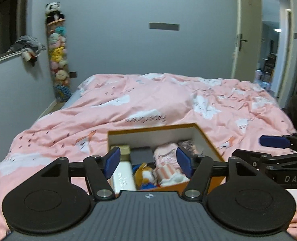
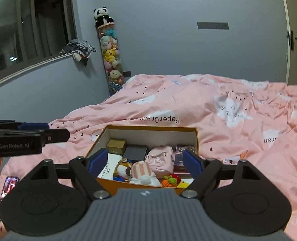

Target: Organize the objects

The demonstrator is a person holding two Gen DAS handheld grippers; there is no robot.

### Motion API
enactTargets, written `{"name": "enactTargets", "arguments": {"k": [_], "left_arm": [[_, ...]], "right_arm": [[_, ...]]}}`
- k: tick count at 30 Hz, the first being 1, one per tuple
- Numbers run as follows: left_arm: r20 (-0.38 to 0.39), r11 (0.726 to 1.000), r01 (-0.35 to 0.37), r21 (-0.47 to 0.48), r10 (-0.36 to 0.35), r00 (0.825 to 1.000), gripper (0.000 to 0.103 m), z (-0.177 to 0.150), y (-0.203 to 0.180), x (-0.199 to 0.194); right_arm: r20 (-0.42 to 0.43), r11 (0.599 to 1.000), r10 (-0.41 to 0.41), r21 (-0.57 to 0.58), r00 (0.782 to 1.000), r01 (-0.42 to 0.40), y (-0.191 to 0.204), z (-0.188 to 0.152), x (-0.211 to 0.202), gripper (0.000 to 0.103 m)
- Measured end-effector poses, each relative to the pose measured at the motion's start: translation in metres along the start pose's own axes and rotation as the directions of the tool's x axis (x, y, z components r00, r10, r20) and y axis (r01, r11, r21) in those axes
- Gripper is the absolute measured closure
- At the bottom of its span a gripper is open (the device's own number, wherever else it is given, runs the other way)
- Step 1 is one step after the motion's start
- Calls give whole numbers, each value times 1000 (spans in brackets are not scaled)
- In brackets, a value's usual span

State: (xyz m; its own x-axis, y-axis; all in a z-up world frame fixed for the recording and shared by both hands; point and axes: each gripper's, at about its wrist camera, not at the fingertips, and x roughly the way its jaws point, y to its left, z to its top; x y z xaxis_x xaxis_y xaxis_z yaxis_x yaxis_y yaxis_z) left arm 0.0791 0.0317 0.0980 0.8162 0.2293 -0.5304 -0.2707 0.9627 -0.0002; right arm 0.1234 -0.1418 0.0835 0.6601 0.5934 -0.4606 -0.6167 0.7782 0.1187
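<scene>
An open orange box (image 2: 152,128) lies on the pink duvet, packed with small items: a gold box (image 2: 116,144), a dark box (image 2: 135,152), a pink pouch (image 2: 160,157), a plush dog (image 2: 124,170), a striped pink plush (image 2: 141,169), an orange crochet toy (image 2: 169,180) and a white carton (image 2: 108,168). My right gripper (image 2: 144,151) hovers open above the box's near side, with nothing between its pads. In the left wrist view the same box (image 1: 154,128) sits under my left gripper (image 1: 148,150), which is also open and holds nothing.
A phone (image 2: 8,184) lies on the duvet (image 2: 208,104) left of the box. A tall tube of plush toys (image 2: 110,50) stands in the far corner, beside clothes (image 2: 79,48) on the windowsill. An open door (image 1: 246,30) is at the far right.
</scene>
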Motion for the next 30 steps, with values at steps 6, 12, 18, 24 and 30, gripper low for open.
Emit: {"name": "enactTargets", "arguments": {"k": [6, 12, 18, 24, 30], "left_arm": [[-21, 997, -58, -48, 57, 998, 27, -30, 1, 5], [-69, 997, -50, -62, 45, 997, 27, -55, -1, 14], [-130, 996, -56, -65, 47, 990, 27, -73, -6, 17], [-131, 997, -68, -47, 61, 989, 27, -76, -9, 13], [-135, 998, -61, -34, 55, 989, 27, -76, -14, 14]], "right_arm": [[-21, 997, -64, -50, 998, 63, 15, -24, 9, 6], [-71, 995, -95, -39, 993, 93, 17, -42, 23, 4], [-85, 993, -119, -27, 989, 117, 21, -49, 25, 1], [-85, 993, -116, -12, 990, 115, 19, -56, 20, 1], [-95, 994, -107, -5, 990, 107, 16, -60, 21, 1]]}}
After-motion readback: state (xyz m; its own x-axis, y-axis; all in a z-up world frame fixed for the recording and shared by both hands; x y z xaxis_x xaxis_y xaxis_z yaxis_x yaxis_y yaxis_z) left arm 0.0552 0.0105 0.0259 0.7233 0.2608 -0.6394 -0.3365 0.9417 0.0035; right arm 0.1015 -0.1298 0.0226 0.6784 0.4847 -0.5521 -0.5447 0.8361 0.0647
